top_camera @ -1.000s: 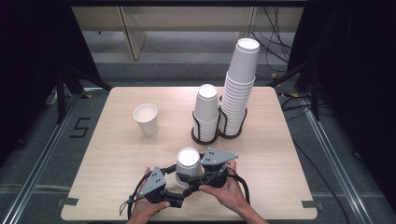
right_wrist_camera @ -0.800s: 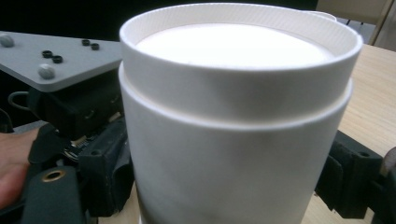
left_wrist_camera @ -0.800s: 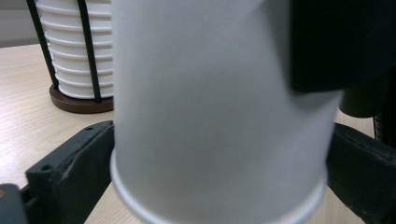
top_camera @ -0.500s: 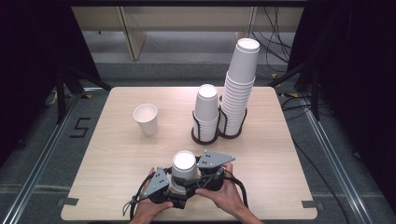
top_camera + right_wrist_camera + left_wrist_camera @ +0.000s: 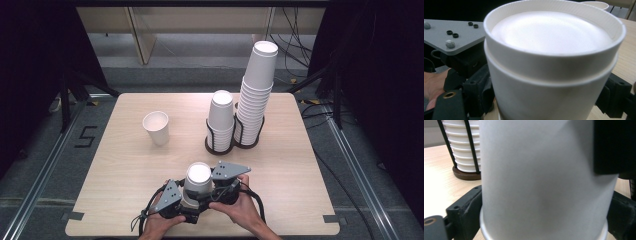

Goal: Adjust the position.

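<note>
Near the front edge of the desk [image 5: 125, 165], nested white paper cups [image 5: 197, 181], bottom up, are seen between the left claw [image 5: 186, 206] and the right claw [image 5: 212, 192]. Each claw's jaws flank the cup wall; whether either pair presses on it cannot be told. The left claw's jaws have just been closing, with the cups between them. Farther back, a single paper cup [image 5: 156, 127] stands upright, well apart. Beyond, a short cup stack [image 5: 221, 120] and a tall cup stack [image 5: 255, 95] are held in a black wire rack [image 5: 220, 146].
</note>
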Motion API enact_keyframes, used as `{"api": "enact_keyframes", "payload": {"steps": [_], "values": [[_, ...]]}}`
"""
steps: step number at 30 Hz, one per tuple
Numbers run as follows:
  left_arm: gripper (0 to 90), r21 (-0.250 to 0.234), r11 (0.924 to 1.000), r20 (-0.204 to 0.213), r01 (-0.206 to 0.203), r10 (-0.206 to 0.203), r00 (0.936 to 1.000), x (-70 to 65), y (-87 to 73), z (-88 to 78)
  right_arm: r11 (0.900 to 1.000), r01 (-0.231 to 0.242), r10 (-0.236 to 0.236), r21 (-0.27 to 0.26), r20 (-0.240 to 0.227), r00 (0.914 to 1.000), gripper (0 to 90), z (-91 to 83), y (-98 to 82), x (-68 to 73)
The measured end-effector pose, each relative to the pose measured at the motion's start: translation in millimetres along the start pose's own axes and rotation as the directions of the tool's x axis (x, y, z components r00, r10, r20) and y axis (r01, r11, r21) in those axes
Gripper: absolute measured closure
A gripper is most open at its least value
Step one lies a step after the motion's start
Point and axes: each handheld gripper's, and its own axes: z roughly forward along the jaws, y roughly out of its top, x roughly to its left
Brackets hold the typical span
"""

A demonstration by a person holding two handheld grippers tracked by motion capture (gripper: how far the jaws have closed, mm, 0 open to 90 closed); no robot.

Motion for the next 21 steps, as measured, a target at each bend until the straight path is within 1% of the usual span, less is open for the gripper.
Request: {"api": "enact_keyframes", "payload": {"steps": [1, 2, 3, 4, 5, 6, 7, 8, 9, 10, 12, 13, 14, 15, 16, 17, 18, 19, 21], "values": [[5.4, 0.002, 1.0000, -0.003, -0.004, 0.004, 1.0000, 0.3, 0.4, -0.2, 1.000, -0.005, 0.005, -0.011, -0.007, 1.0000, 16.2, 1.0, -0.2, -0.2], [5.8, 0.005, 0.9999, -0.005, -0.011, 0.011, 0.9999, 0.2, 0.8, -0.2, 1.000, 0.003, -0.003, 0.004, 0.012, 0.9999, 15.9, -0.8, 0.5, -0.5], [6.1, 0.010, 0.9998, -0.005, -0.014, 0.014, 0.9999, 0.1, 1.2, -0.4, 1.000, -0.007, 0.007, 0.010, 0.012, 0.9999, 15.5, -1.2, 0.8, -0.1], [6.3, 0.015, 0.9996, -0.007, -0.022, 0.022, 0.9997, 0.2, 1.4, -0.7, 1.000, -0.027, 0.027, 0.010, 0.004, 0.9996, 15.4, -0.9, 1.0, 0.6], [6.5, 0.018, 0.9993, -0.012, -0.033, 0.033, 0.9994, 0.3, 1.6, -0.3, 1.000, -0.019, 0.019, 0.014, -0.011, 0.9998, 15.3, -1.2, 1.8, -0.7], [6.7, 0.025, 0.9987, -0.015, -0.045, 0.045, 0.9988, 0.8, 1.7, 0.1, 1.000, -0.017, 0.017, 0.020, 0.007, 0.9998, 15.3, -2.7, 2.7, -1.1], [6.9, 0.033, 0.9983, -0.010, -0.048, 0.049, 0.9988, 1.4, 1.8, 0.4, 0.999, -0.024, 0.024, 0.024, -0.001, 0.9997, 15.4, -3.5, 3.6, -1.8], [7.2, 0.048, 0.9976, -0.016, -0.050, 0.050, 0.9986, 1.6, 2.0, -0.2, 1.000, 0.005, -0.005, 0.016, 0.010, 0.9999, 15.5, -4.4, 4.7, -3.9], [7.3, 0.066, 0.9962, -0.013, -0.058, 0.059, 0.9982, 2.4, 2.3, -0.6, 0.999, -0.025, 0.025, 0.029, -0.003, 0.9997, 15.6, -5.9, 5.5, -2.9], [7.4, 0.068, 0.9956, -0.001, -0.064, 0.064, 0.9980, 3.2, 2.1, 0.7, 0.999, -0.025, 0.025, 0.048, -0.005, 0.9997, 15.7, -8.5, 7.1, -3.6], [7.5, 0.105, 0.9884, -0.008, -0.110, 0.112, 0.9937, 4.5, 3.6, -0.9, 0.998, -0.014, 0.015, 0.058, -0.015, 0.9998, 15.8, -11.3, 10.0, -5.3], [7.6, 0.118, 0.9847, -0.005, -0.128, 0.130, 0.9915, 5.6, 4.4, -1.7, 0.997, -0.021, 0.021, 0.070, -0.007, 0.9997, 15.9, -14.2, 11.4, -4.9], [7.6, 0.118, 0.9829, -0.002, -0.142, 0.143, 0.9897, 6.3, 4.8, -2.0, 0.997, -0.009, 0.010, 0.074, -0.017, 0.9998, 15.9, -15.6, 12.5, -6.7], [7.7, 0.137, 0.9777, -0.010, -0.159, 0.162, 0.9867, 6.7, 6.3, -4.5, 0.997, -0.009, 0.011, 0.075, -0.018, 0.9998, 15.9, -17.0, 13.1, -6.9], [7.8, 0.147, 0.9736, 0.005, -0.174, 0.176, 0.9845, 8.7, 7.8, -5.4, 0.995, -0.005, 0.009, 0.101, -0.033, 0.9994, 15.9, -19.6, 14.3, -7.9], [7.9, 0.149, 0.9733, 0.006, -0.174, 0.176, 0.9845, 9.0, 8.4, -6.2, 0.994, 0.002, 0.002, 0.107, -0.037, 0.9993, 15.9, -21.2, 14.8, -8.4], [7.9, 0.163, 0.9708, 0.003, -0.176, 0.178, 0.9841, 9.7, 9.4, -7.7, 0.993, 0.001, 0.004, 0.119, -0.039, 0.9992, 16.0, -22.6, 15.2, -8.5], [8.0, 0.179, 0.9676, 0.012, -0.178, 0.179, 0.9837, 10.7, 9.9, -8.3, 0.992, 0.008, -0.002, 0.125, -0.048, 0.9989, 16.0, -23.7, 15.4, -9.5], [8.2, 0.201, 0.9555, 0.016, -0.216, 0.217, 0.9761, 11.6, 9.7, -9.2, 0.992, 0.005, 0.002, 0.127, -0.055, 0.9985, 16.0, -26.3, 16.0, -10.1]]}}
